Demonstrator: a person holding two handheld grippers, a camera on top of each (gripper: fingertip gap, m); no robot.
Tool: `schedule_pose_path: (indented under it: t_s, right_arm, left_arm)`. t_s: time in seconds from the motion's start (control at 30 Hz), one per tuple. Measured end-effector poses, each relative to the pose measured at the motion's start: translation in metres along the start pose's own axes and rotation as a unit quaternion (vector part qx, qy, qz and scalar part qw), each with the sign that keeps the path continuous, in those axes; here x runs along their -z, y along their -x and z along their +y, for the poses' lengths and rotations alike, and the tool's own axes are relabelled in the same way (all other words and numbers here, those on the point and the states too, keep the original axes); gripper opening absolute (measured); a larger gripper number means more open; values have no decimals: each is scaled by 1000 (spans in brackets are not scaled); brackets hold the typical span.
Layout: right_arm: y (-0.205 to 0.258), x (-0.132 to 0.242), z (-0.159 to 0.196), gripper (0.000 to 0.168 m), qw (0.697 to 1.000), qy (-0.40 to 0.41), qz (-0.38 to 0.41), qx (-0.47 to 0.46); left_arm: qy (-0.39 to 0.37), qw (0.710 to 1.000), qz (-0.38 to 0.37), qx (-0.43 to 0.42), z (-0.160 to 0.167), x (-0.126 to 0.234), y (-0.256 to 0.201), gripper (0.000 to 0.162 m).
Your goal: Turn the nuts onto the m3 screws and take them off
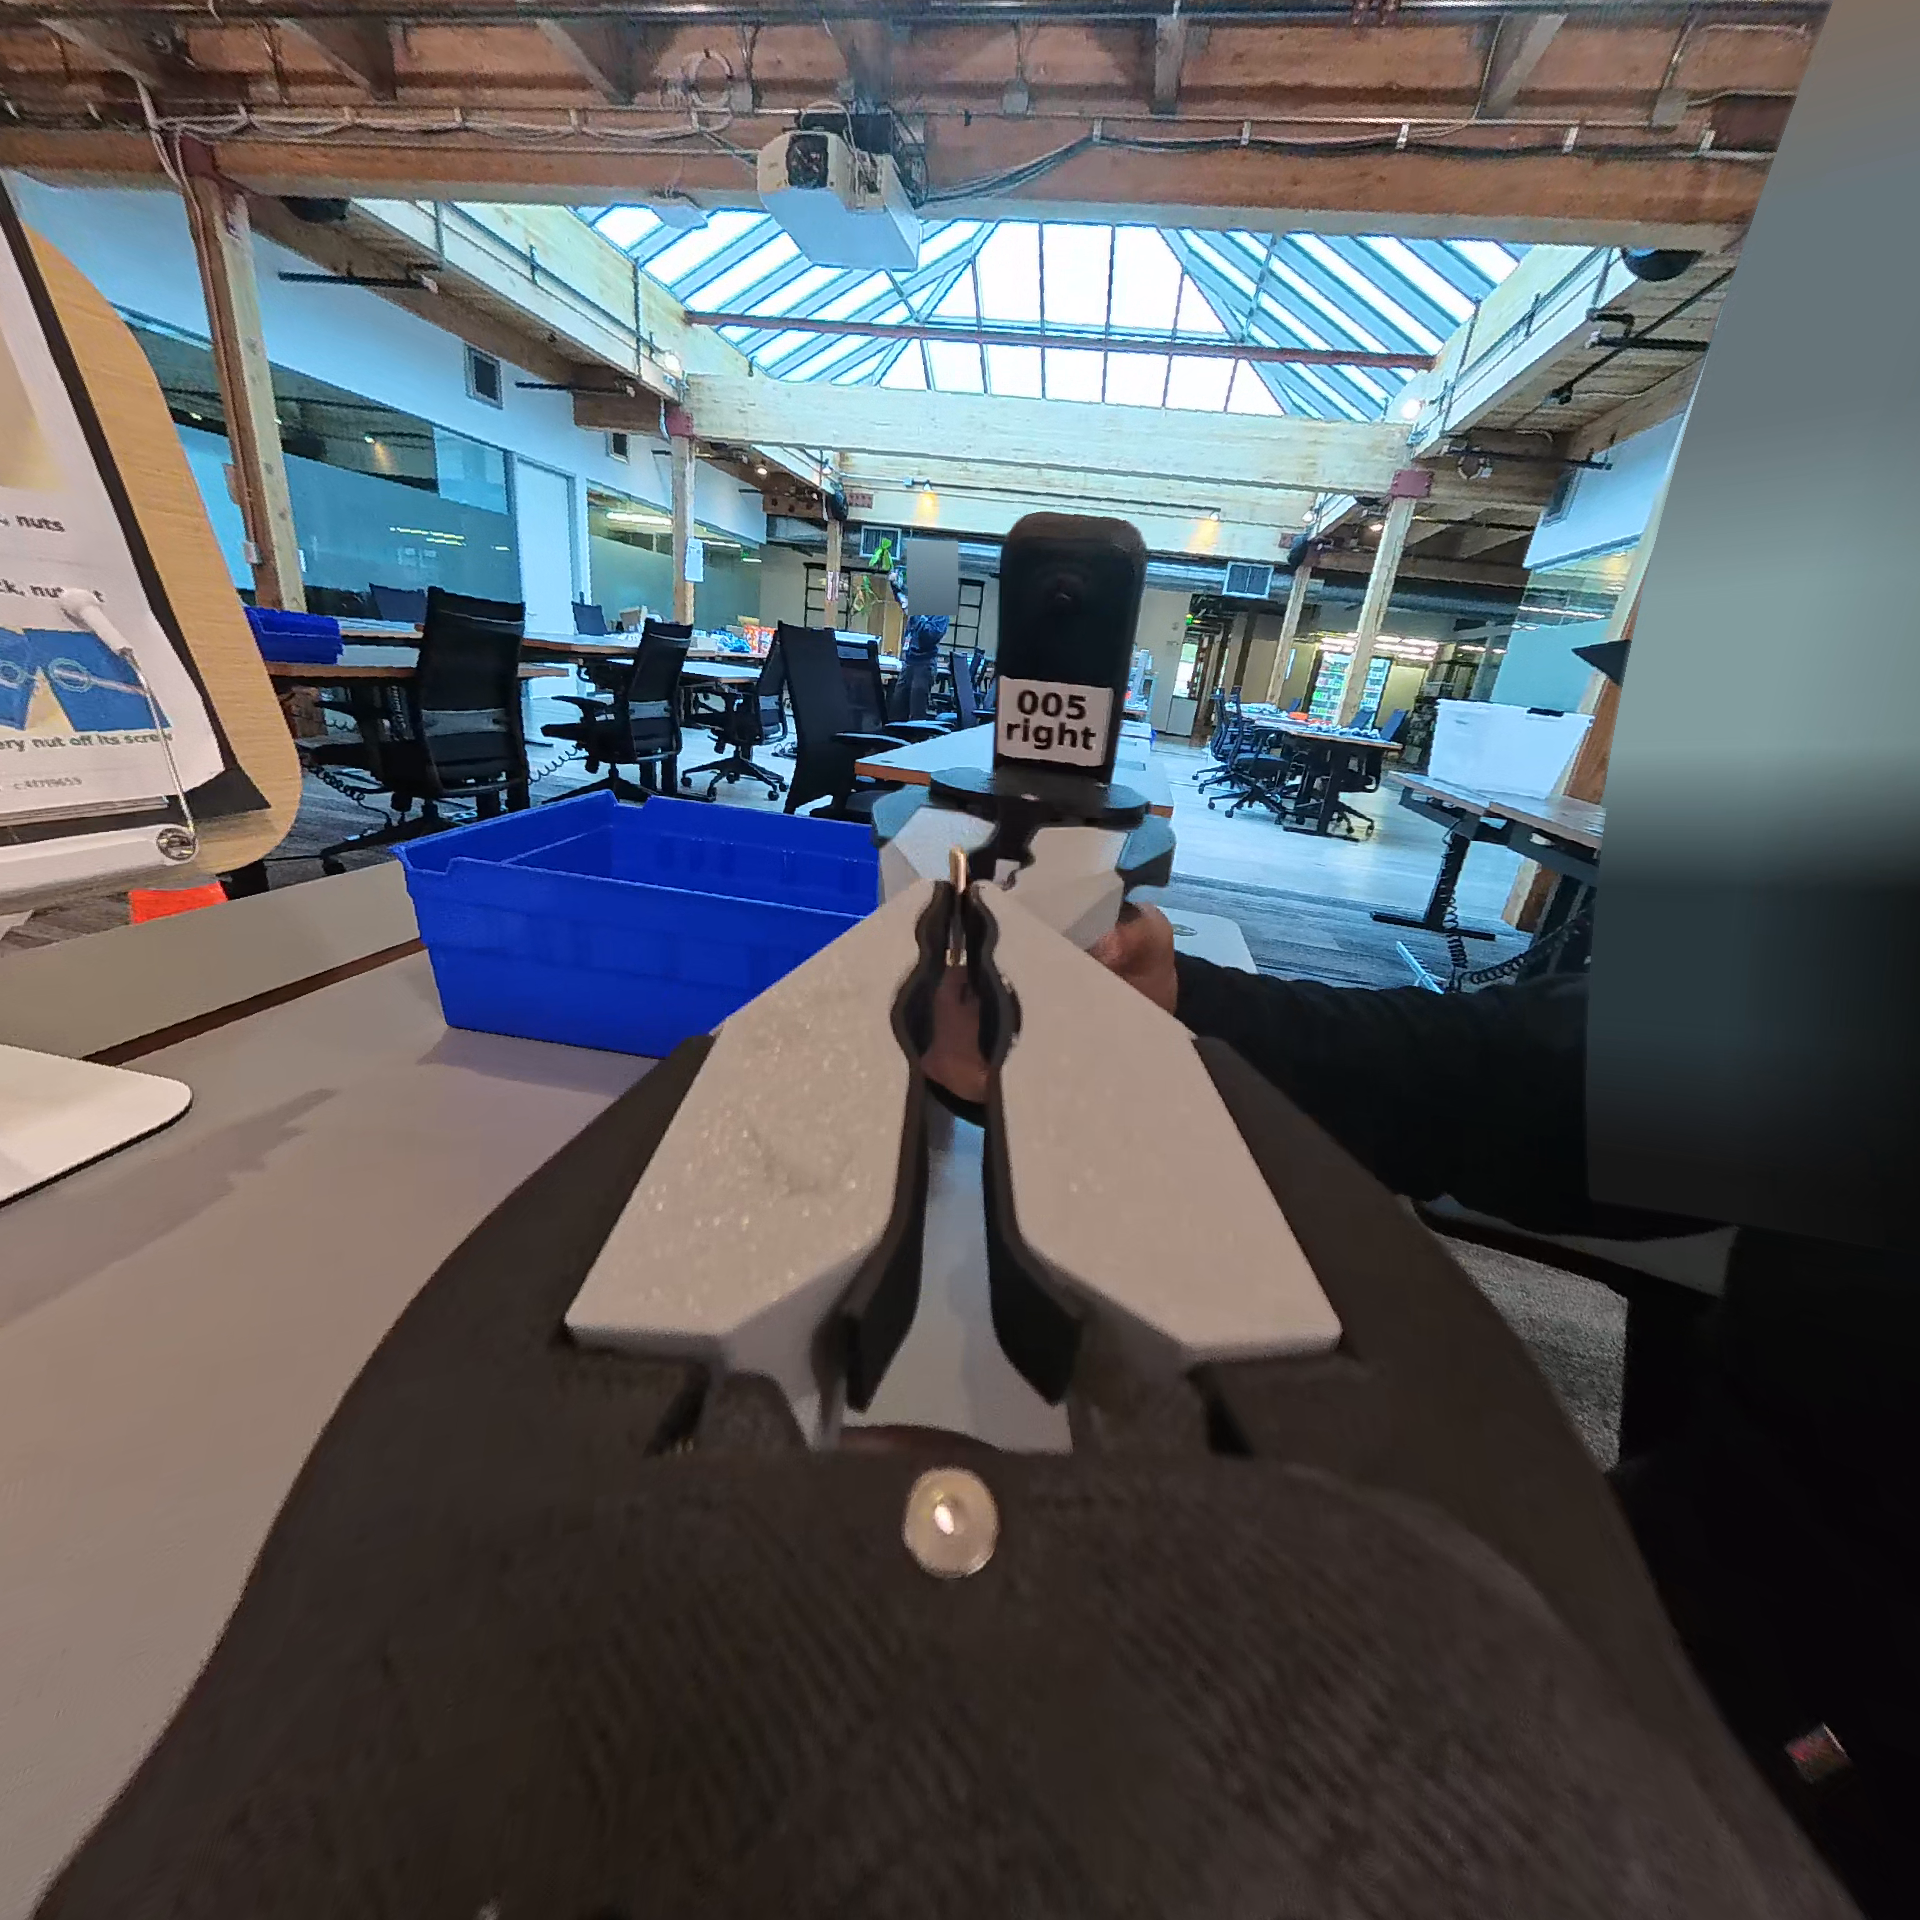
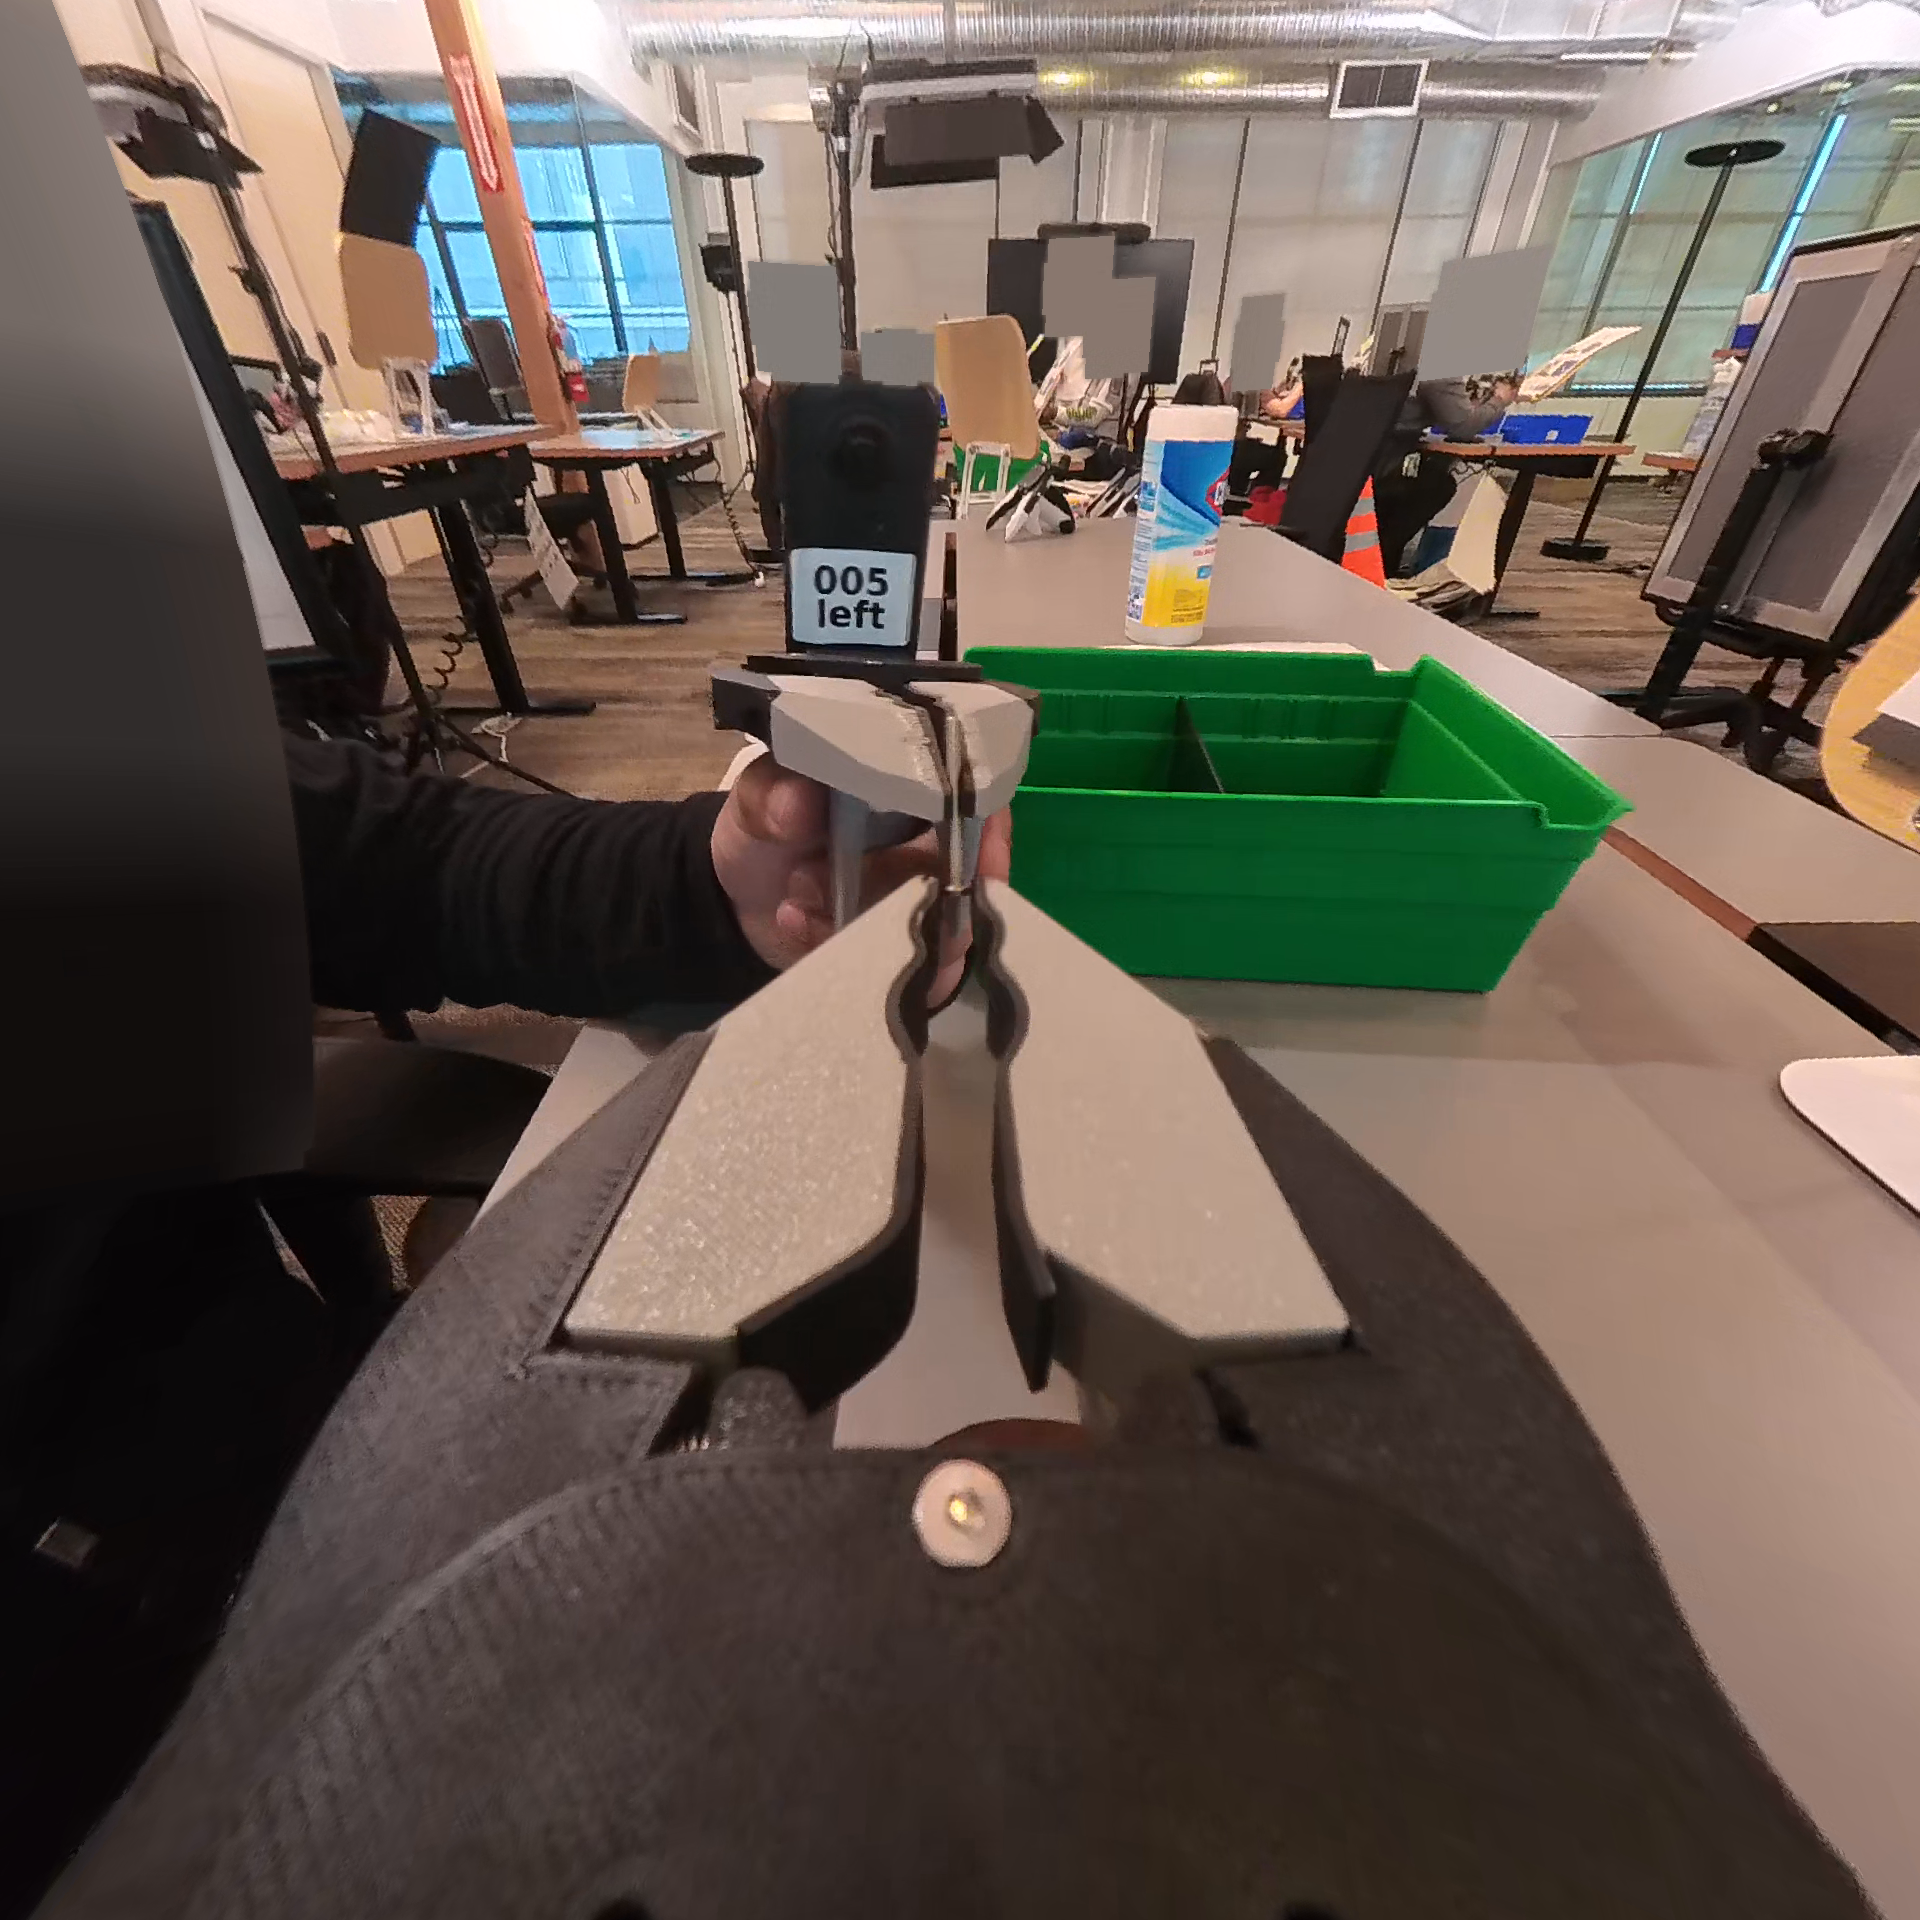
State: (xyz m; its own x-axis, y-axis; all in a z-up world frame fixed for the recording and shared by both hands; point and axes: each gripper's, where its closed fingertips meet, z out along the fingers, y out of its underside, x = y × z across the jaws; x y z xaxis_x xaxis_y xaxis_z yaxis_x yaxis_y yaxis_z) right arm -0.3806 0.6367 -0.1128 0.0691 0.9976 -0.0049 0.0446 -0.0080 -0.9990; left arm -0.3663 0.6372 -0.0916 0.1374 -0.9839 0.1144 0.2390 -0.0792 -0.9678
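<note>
Two handheld tongs facing each other tip to tip above a grey table [image 2: 1455,1195]. Left gripper [image 1: 958,920] clenched on a thin metal screw [image 1: 957,883], long axis upright, shaft poking above the tips. Right gripper [image 2: 954,899] nearly closed at that screw's lower end [image 2: 952,831], apparently pinching a nut too small to make out. Blue bin [image 1: 634,914] far left, green bin [image 2: 1278,831] far right. Next twist likely hinges on keeping both tips lined up along the screw.
</note>
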Motion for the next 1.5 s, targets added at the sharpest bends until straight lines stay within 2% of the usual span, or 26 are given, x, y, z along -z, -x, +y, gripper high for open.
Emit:
schedule_pose_path:
  t_s: [0.37, 0.9, 1.1, 1.17, 1.33, 1.5]
  right_arm:
    - [2, -2, -3, 1, 1000, -9, -7, -16]
    - [5, -6, 2, 1, 1000, -7, -16, -22]
    - [5, -5, 7, 2, 999, 10, -22, -27]
    - [2, 0, 8, 7, 999, 20, -21, -27]
    - [-3, 17, -4, 11, 999, -8, -21, -31]
    - [-4, 13, -9, 12, 999, -24, -16, -41]
  left_arm:
    - [9, 1000, -11, -9, 4, -1, 1, 4]
    - [5, 1000, -2, 4, 5, -3, -1, 1]
    - [31, 999, -6, -23, 10, -3, -2, 0]
    - [40, 999, -6, -21, 14, -5, -2, 0]
    - [47, 999, -12, -2, 18, -4, 4, 0]
    - [69, 998, -8, 3, 27, -7, 3, 0]
